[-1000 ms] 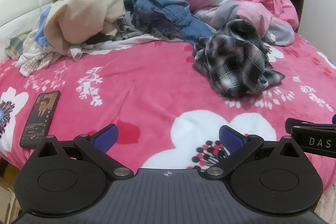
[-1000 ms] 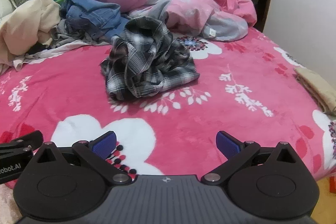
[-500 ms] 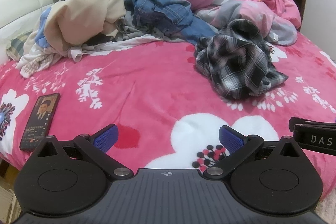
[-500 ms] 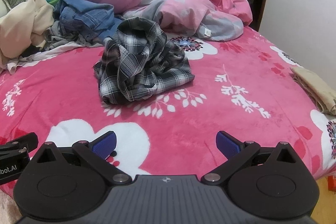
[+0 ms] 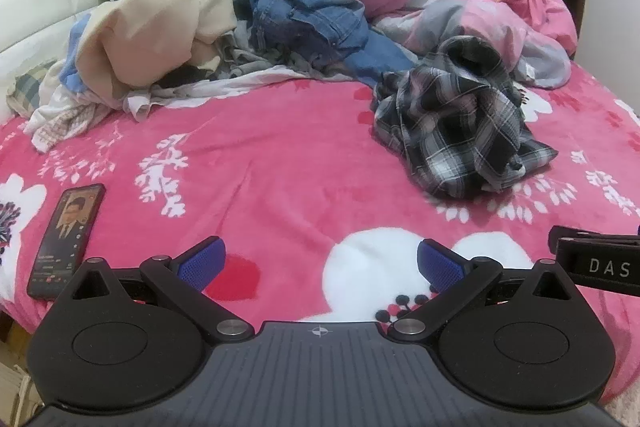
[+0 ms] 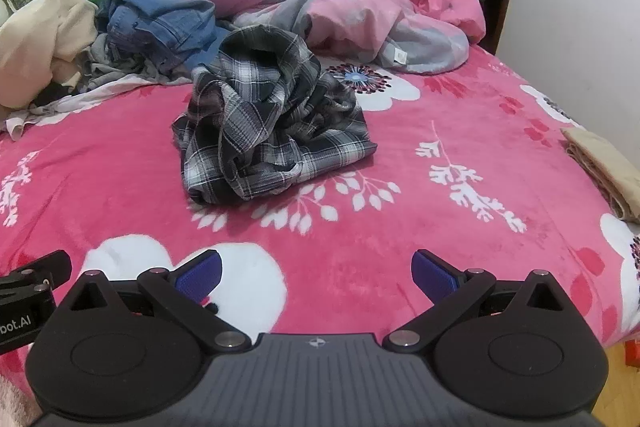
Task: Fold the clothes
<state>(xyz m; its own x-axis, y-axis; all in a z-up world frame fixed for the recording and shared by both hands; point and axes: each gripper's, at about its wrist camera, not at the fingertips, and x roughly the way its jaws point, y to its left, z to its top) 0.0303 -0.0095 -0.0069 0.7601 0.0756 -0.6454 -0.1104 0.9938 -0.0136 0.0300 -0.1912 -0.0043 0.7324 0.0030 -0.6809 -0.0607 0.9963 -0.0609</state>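
- Pink flowered blanket (image 6: pixel 400 187) covers the bed, its near half left bare, probably as room for folding.
- Plaid shirt (image 6: pixel 272 131) lies crumpled toward the middle, apart from the heap of jeans (image 5: pixel 308 19) and other clothes at the head end; it looks singled out for folding first.
- Left gripper (image 5: pixel 320 263) and right gripper (image 6: pixel 316 267) both hover wide open and empty over the near edge, short of the shirt.
- Phone (image 5: pixel 66 239) lies at the near left edge, out of the way.
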